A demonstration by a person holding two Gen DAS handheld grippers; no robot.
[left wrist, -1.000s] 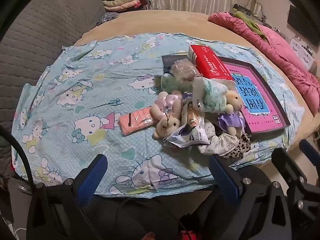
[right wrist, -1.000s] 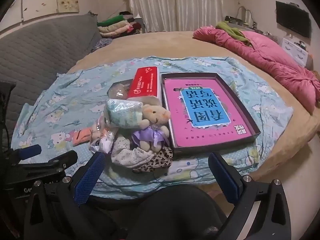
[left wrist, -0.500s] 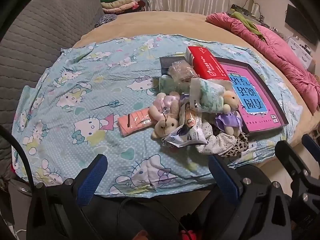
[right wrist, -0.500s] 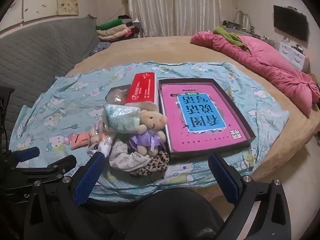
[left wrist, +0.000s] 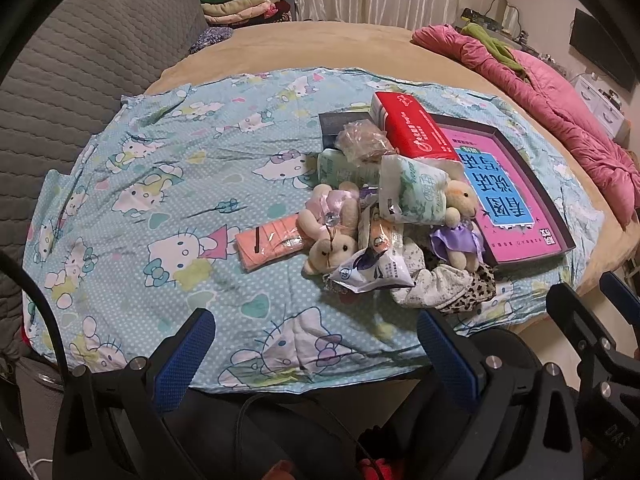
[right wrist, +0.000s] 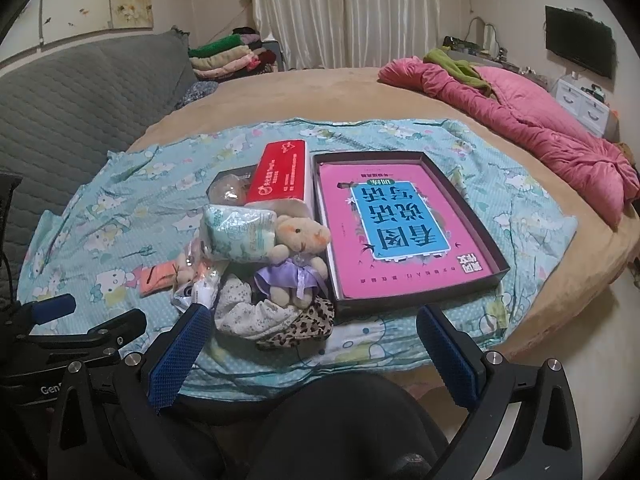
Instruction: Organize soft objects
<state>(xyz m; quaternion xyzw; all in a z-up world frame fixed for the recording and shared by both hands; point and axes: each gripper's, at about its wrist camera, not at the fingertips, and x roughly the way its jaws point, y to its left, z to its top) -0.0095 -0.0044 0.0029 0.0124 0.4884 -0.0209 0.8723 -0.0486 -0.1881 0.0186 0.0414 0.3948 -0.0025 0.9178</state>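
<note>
Plush bears (right wrist: pixel 298 258), tissue packs (left wrist: pixel 416 192) and cloths (right wrist: pixel 276 316) lie heaped mid-frame beside the box (right wrist: pixel 404 236); nothing looks sorted yet; left gripper (left wrist: pixel 316 354) and right gripper (right wrist: pixel 312 354) gape empty.

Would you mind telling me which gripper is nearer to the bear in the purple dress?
Right, I'd judge. The bear in the purple dress sits just ahead of the right gripper, slightly left of centre. From the left gripper it lies farther off to the right.
</note>
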